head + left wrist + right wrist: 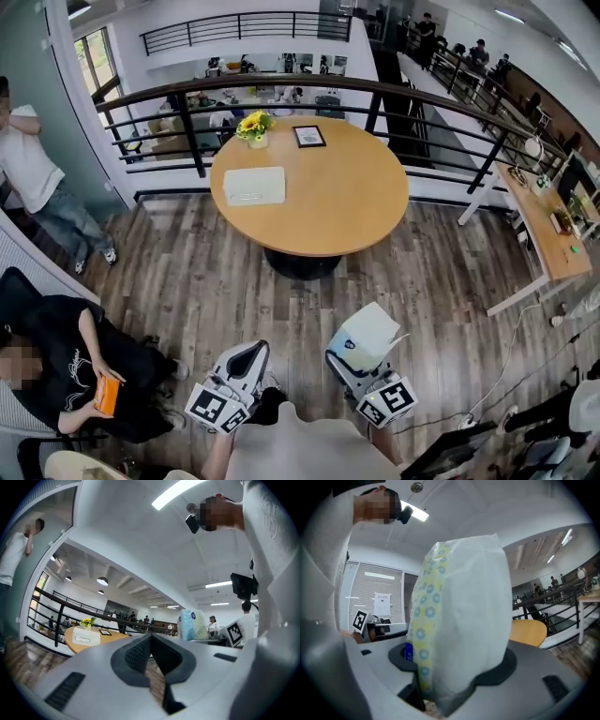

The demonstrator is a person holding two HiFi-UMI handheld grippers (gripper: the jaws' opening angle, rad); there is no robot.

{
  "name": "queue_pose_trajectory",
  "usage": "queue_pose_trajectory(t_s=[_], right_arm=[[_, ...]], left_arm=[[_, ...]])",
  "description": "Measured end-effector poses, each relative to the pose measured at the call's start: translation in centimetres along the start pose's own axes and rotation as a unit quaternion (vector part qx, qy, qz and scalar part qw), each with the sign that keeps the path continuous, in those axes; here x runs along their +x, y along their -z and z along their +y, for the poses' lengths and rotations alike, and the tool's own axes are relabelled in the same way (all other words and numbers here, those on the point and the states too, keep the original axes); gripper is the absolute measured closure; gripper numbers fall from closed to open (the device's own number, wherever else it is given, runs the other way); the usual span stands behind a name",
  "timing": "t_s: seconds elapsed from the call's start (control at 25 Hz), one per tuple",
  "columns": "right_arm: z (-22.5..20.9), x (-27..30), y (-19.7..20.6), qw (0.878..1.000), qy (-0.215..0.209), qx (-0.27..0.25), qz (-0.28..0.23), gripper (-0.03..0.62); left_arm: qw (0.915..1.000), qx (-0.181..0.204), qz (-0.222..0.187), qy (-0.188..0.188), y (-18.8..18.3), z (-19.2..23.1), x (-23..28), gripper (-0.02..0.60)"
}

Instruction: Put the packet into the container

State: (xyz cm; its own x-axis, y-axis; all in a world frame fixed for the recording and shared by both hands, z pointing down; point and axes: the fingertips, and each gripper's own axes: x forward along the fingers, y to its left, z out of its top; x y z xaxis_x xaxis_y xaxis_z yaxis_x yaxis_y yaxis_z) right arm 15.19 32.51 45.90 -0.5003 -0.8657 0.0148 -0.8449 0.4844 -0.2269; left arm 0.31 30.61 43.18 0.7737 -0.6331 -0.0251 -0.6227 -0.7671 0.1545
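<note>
- The packet (464, 620) is a soft, puffy pillow pack. Its broad face is plain white, and its side panel is pale yellow, dotted with blue rings, with a small blue patch low down.
- It stands upright, its lower end pinched by the right tongs (454, 686), above the wooden floor (187, 281).
- The left tongs (151, 641) are pressed together and hold nothing.
- The white rectangular container (254, 186) lies on the round desk (347, 197), well apart from the packet.

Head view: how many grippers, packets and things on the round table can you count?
Grippers: 2, left gripper and right gripper
Packet: 1
Container: 1
Flowers: 1
Frame: 1
Total: 6
</note>
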Motion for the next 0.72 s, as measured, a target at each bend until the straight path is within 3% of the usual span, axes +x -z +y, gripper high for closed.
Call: queue_pose_trajectory(t_s=[0.24, 0.44, 0.72], right_arm=[[-0.4, 6.6, -2.8, 1.000, 0.006, -0.016, -0.008, 0.276], [0.0, 11.2, -3.2, 1.000, 0.002, -0.028, -0.008, 0.276], [0.0, 13.4, -2.2, 1.000, 0.002, -0.018, 0.010, 0.276]], left_arm=[[0.9998, 0.010, -0.014, 0.007, -3.3, 6.2, 2.0, 0.577], [0.9998, 0.007, -0.018, 0.003, -3.8, 10.7, 2.4, 0.577], [0.9999, -0.012, -0.006, -0.001, -3.0, 12.9, 2.6, 0.577]])
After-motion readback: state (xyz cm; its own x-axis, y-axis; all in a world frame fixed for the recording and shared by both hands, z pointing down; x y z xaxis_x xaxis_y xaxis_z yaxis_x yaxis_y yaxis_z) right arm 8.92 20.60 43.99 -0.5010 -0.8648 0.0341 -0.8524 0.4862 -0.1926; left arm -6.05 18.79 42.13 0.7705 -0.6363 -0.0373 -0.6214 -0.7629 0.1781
